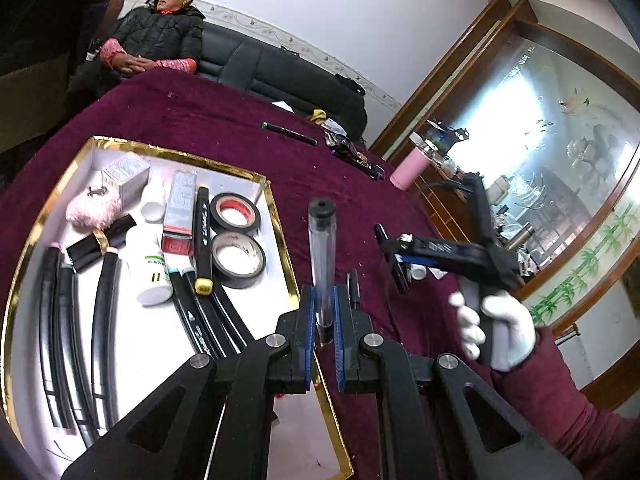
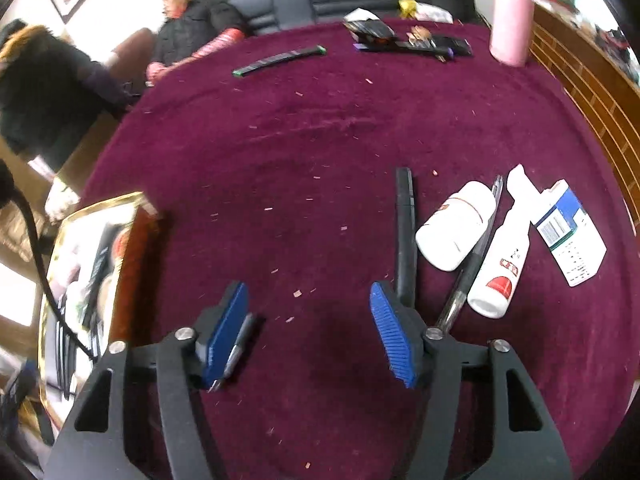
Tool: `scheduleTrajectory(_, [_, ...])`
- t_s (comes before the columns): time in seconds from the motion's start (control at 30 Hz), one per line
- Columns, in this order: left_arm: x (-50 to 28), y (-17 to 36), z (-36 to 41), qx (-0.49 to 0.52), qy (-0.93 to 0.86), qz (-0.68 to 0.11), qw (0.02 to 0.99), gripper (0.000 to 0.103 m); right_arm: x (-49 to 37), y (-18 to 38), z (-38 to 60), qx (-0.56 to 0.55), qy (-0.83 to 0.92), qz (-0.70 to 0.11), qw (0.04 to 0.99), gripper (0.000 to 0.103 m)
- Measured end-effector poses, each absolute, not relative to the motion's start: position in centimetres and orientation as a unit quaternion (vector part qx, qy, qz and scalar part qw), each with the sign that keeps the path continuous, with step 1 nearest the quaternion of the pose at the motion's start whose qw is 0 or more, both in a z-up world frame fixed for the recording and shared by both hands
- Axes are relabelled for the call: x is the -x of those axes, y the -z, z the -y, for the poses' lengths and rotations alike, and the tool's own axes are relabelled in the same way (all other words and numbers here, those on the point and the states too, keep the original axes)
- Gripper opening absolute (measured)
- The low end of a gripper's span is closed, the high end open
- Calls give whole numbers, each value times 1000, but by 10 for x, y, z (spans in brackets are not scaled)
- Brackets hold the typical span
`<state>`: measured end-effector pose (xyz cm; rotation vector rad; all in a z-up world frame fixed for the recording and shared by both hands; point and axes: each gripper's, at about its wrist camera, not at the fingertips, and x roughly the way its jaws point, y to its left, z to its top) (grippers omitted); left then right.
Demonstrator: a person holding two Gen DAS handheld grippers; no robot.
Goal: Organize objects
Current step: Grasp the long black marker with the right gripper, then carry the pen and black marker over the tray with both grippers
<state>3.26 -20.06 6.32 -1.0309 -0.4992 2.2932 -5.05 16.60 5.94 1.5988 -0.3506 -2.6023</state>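
The left gripper (image 1: 322, 320) is clamped narrow on a clear tube (image 1: 322, 264) with a black cap, its blue pads pressing the tube's lower end so that the tube juts forward past the fingers. It hangs over the near right edge of the gold-rimmed tray (image 1: 276, 204), which is the landmark here. Inside the tray lie two rolls of tape (image 1: 236, 236) near its right wall, a yellow-ended marker (image 1: 202, 240) just left of them, a white bottle (image 1: 150, 272) toward the middle, and long black markers (image 1: 80, 332) along the left side. A pink puff (image 1: 94, 208) and a small box (image 1: 126, 174) sit at the tray's far left corner.

The right gripper (image 2: 308, 332) stands partly open with nothing between its pads, above bare maroon surface (image 2: 304, 136) to the right of the tray (image 2: 120, 204). A gloved hand (image 1: 496, 328) carries it. Further right of the tray lie a black marker (image 2: 405, 236), a white bottle (image 2: 456, 226), a thin pen (image 2: 474, 256), a spray bottle (image 2: 502, 256) and a white and blue box (image 2: 568, 232), all close together. A green-tipped black stick (image 2: 280, 61) and a pink cup (image 2: 512, 20) stand well beyond.
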Motion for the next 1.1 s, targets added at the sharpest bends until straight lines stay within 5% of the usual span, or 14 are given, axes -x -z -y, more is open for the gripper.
scheduleTrajectory(0.33, [-23,-42,182,409,-842,179,304,6,68,-56,-183,-534,840,93,-28,56])
scheduleTrajectory(0.53, [-21,-37,170,423,-833,175,309,6,88,-29,-187,-567,818,84,-48,36])
scheduleTrajectory(0.7, [-13,-40,147,436,-829,152,314,6,87,-28,-179,-559,825,57,-61,33])
scheduleTrajectory(0.8, [-7,-40,135,436,-832,143,310,6,84,-27,-178,-551,830,37,-77,12])
scheduleTrajectory(1.1, [-24,-48,141,391,-852,163,308,6,39,-60,-195,-482,869,111,-4,12])
